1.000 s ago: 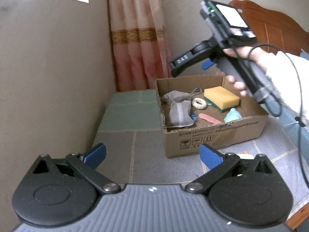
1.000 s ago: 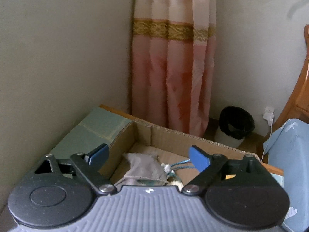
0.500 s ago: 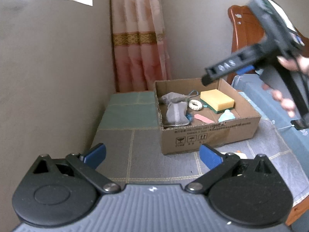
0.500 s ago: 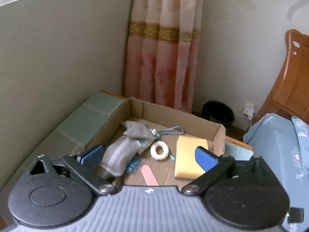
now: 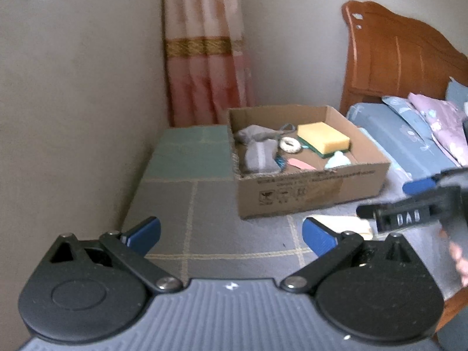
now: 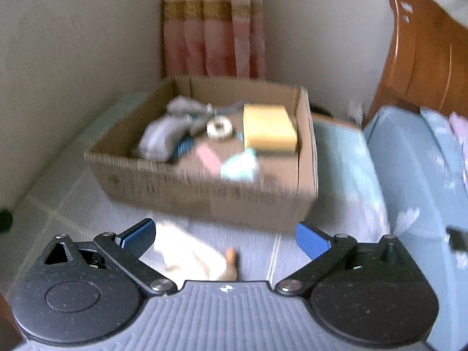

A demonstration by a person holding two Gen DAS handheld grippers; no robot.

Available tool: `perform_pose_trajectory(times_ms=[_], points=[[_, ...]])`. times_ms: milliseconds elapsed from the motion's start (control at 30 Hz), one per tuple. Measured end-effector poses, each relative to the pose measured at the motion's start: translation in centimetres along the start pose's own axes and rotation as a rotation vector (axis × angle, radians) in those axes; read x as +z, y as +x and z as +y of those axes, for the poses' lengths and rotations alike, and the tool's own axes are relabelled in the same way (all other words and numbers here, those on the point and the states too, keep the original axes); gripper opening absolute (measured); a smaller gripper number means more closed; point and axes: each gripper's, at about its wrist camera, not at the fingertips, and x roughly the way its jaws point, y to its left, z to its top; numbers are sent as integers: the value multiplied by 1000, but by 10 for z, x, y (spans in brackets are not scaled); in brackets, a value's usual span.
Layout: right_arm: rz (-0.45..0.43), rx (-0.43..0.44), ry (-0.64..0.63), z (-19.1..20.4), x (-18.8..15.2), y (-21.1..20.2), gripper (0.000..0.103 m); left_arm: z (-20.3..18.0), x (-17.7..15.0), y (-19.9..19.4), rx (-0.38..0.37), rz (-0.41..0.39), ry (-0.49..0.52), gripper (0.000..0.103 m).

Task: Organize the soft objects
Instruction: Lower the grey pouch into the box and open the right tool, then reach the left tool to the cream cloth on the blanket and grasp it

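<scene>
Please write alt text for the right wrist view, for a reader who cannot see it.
An open hand-held gripper hangs over a cream cloth toy lying on the bed before a cardboard box. The box holds a yellow sponge, grey cloth and small items.

Grey checked blanket (image 5: 234,234), cardboard box (image 5: 310,193) on it, cream cloth (image 6: 190,257) nearby

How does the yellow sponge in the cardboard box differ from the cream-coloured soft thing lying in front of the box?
The yellow sponge is a firm-edged block; the cream soft thing lies limp and rumpled. The sponge sits inside the cardboard box; the cream thing lies outside on the grey cover, just ahead of the open right gripper. Neither is held.
</scene>
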Motion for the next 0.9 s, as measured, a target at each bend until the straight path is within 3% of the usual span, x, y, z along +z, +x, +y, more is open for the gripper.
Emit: perform_pose_trajectory(times_ms=[233,400,900], points=[[47,8,50,-11,-43,-6,103,-28,-8,21,-97,58,106,102],[73,-31,14,-13,-63,-6,103,-49,-9,37,-174,93,138,102],[92,-21,66,-40,-85,-2,103,-91,-18,88,-291,178,185,102]])
